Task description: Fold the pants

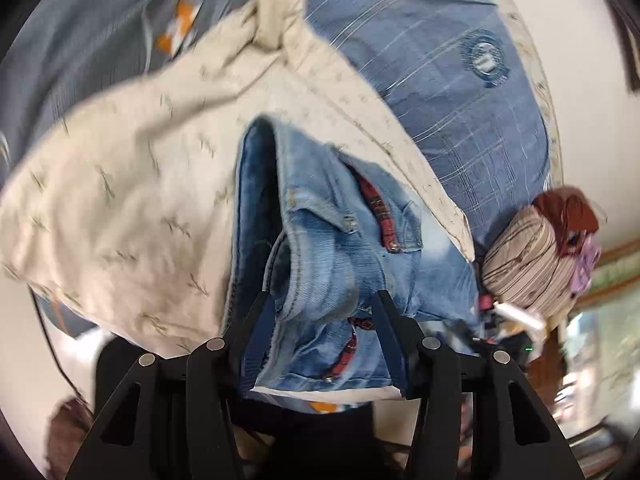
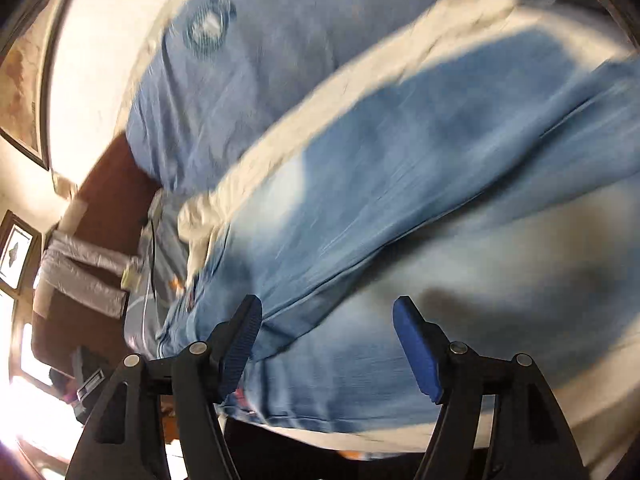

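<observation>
Light blue jeans with red plaid trim lie on a cream cloth on the bed. In the left wrist view the waistband end bunches between the fingers of my left gripper, whose jaws stand apart around the denim fold without clamping it. In the right wrist view, which is blurred by motion, a long jeans leg stretches away to the upper right. My right gripper hovers just above it with jaws wide apart and nothing between them.
A blue plaid pillow lies beyond the cream cloth and shows in the right wrist view. A striped cloth bundle sits at the bed's right. A grey sheet with orange print lies at the far left. Framed pictures hang on the wall.
</observation>
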The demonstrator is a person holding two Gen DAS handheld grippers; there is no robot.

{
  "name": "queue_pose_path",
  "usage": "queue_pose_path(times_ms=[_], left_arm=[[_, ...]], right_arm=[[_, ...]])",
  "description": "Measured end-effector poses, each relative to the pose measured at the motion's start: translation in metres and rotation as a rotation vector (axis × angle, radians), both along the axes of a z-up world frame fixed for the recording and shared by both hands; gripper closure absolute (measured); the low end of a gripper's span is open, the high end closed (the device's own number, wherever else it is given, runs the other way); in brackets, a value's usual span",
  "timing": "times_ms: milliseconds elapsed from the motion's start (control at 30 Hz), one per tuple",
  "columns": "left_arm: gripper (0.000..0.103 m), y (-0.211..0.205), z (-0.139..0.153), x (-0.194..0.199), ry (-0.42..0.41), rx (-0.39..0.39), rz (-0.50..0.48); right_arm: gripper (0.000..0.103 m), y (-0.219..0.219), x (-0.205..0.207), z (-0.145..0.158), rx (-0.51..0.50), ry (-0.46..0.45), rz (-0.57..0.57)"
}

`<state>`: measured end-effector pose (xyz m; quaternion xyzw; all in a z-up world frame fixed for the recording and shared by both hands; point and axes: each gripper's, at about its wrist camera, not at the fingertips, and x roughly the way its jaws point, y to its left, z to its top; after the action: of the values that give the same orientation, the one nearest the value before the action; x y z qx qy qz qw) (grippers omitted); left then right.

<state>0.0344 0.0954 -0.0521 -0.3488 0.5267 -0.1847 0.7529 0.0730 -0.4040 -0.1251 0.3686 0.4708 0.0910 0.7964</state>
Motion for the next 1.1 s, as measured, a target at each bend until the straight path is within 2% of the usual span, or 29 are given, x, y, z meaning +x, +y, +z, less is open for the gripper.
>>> queue_pose_path(times_ms=[167, 233, 267, 333, 467, 567, 633, 667, 733, 767, 800, 900, 933, 1000, 1100], left_arm=[[0.055, -0.001, -0.026, 0.031, 0.062, -0.023, 0.019], [0.082, -0.009, -0.032, 0.043, 0.077, -0.025, -0.012], [0.083, -0.013, -0.034, 0.051, 0.085, -0.024, -0.030], [0.084, -0.015, -0.025, 0.050, 0.052, -0.016, -0.036], [0.083, -0.011, -0.009, 0.022, -0.030, 0.016, -0.104], [0.083, -0.005, -0.038, 0.005, 0.037, 0.047, -0.138], [0.083, -0.001, -0.068, 0.006, 0.126, 0.070, -0.111], [0.083, 0.002, -0.074, 0.006, 0.148, 0.056, -0.097], [0.083, 0.008, -0.075, 0.011, 0.169, 0.025, -0.083], [0.082, 0.010, -0.069, 0.012, 0.155, 0.028, -0.086], [0.079, 0.010, -0.061, 0.011, 0.128, 0.040, -0.094], [0.062, 0.013, -0.041, 0.003, 0.036, 0.093, -0.090], [0.056, 0.014, -0.038, 0.002, 0.022, 0.088, -0.090], [0.053, 0.013, -0.040, 0.002, 0.032, 0.074, -0.086], [0.053, 0.003, -0.055, 0.002, 0.091, 0.086, -0.095]], right_arm=[[0.033, 0.025, 0.027, -0.029, 0.111, 0.017, -0.037], [0.063, 0.025, 0.026, -0.033, 0.115, 0.015, -0.052], [0.097, 0.025, 0.027, -0.032, 0.108, 0.020, -0.051], [0.099, 0.020, 0.017, -0.021, 0.119, -0.020, -0.054], [0.099, 0.013, -0.021, 0.007, 0.068, -0.076, -0.001], [0.098, 0.008, -0.049, -0.015, 0.046, -0.007, 0.010], [0.093, 0.008, -0.060, -0.043, 0.052, 0.063, 0.001], [0.089, 0.007, -0.062, -0.055, 0.065, 0.093, -0.013], [0.088, 0.002, -0.064, -0.064, 0.115, 0.103, -0.046], [0.086, -0.002, -0.064, -0.060, 0.117, 0.093, -0.056], [0.078, -0.009, -0.065, -0.053, 0.093, 0.074, -0.068], [0.057, -0.055, -0.080, -0.026, 0.018, -0.015, -0.201], [0.055, -0.078, -0.087, -0.018, 0.001, -0.043, -0.283], [0.052, -0.126, -0.101, -0.009, -0.016, -0.073, -0.449], [0.052, -0.164, -0.101, -0.006, 0.020, -0.102, -0.538]])
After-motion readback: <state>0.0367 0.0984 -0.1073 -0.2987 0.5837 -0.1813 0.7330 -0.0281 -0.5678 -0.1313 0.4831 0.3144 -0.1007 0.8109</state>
